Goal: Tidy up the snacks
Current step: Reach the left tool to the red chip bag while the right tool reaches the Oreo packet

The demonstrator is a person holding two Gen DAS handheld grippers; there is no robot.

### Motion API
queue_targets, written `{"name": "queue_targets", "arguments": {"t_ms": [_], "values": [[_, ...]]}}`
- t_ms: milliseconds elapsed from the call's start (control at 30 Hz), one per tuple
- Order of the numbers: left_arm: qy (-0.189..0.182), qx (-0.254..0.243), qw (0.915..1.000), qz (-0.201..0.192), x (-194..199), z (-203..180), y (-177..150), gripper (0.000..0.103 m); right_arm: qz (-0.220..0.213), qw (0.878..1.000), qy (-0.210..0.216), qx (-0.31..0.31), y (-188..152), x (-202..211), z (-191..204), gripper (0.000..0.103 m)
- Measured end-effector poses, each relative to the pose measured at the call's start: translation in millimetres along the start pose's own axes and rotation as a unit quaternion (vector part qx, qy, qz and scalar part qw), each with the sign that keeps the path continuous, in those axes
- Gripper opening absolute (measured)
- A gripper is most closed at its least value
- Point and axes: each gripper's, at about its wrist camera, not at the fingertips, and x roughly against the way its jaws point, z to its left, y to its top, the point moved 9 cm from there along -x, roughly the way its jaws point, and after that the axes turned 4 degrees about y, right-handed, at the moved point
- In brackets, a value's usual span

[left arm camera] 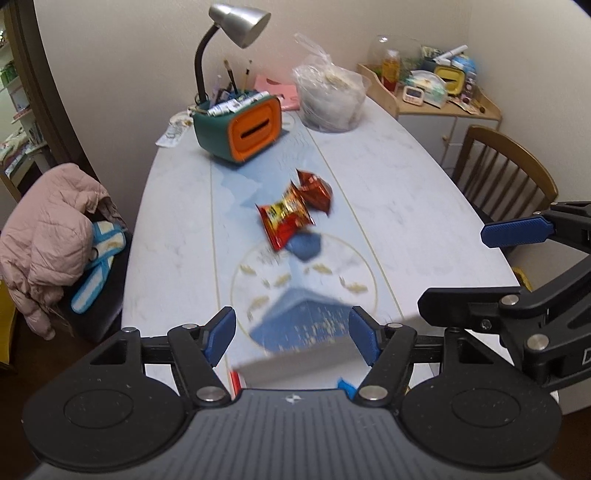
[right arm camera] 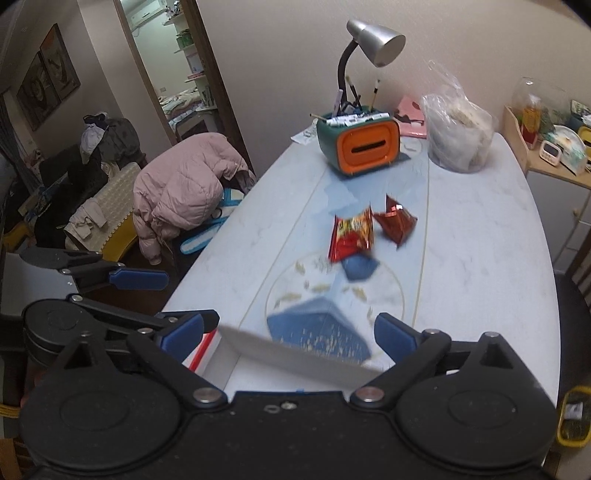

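- Snack packets, left wrist view: one red-and-yellow packet (left arm camera: 286,218) lies mid-table, touching a darker red packet (left arm camera: 314,190) just beyond it on the right; a small blue packet (left arm camera: 304,247) lies against the near edge of the red-and-yellow one.
- Table (left arm camera: 388,177): pale, marbled, with a ringed blue pattern near the camera.
- White box (left arm camera: 295,363): blurred, at the near table edge, below the fingers.
- Left gripper (left arm camera: 291,334): blue pads spread apart, nothing between them.
- Right gripper (left arm camera: 476,269): enters from the right, jaws wide, empty.
- Far end: green-and-orange organiser (left arm camera: 240,127) with a grey desk lamp (left arm camera: 236,22); clear plastic bag (left arm camera: 328,99) to its right.
- Left side: pink jacket (left arm camera: 48,236) over a chair.
- Right wrist view: red-and-yellow packet (right arm camera: 351,236), darker red packet (right arm camera: 395,221) to its right, blue packet (right arm camera: 358,267) nearer.
- Right gripper (right arm camera: 288,336): pads wide apart, holding nothing; white box (right arm camera: 295,360) blurred beneath.
- Left gripper (right arm camera: 155,299): at left, jaws parted, empty.
- Organiser (right arm camera: 360,147), lamp (right arm camera: 373,40) and bag (right arm camera: 458,136) at the far end; jacket (right arm camera: 184,184) left.
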Motion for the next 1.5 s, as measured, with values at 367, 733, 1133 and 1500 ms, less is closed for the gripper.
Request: {"name": "queue_targets", "arguments": {"t_ms": [367,733,1133,1500], "values": [[0.037,-0.008,0.9989,-0.026,-25.6,15.1,85.8,0.067,-0.022,1.0,-0.01,0.011,82.0,-23.9,-40.7,0.1],[0.043,-0.011,0.9989,-0.011,-78.1,18.0,139.1,0.067,-0.017,0.999,-0.022,0.017,133.9,-66.7,-87.4,0.1],[0.014,0.002,0.9977,0.067,-183.5,13.1,146.8,0.067,0.046,0.998,-0.049,-0.003,138.4,-158.5,-152.5,0.1],[-0.006,0.034,0.9902,0.135,-281.9,4.5,130.4,0.067,0.096,0.99,-0.072,-0.073,119.3,-251.3,-214.8,0.096]]}}
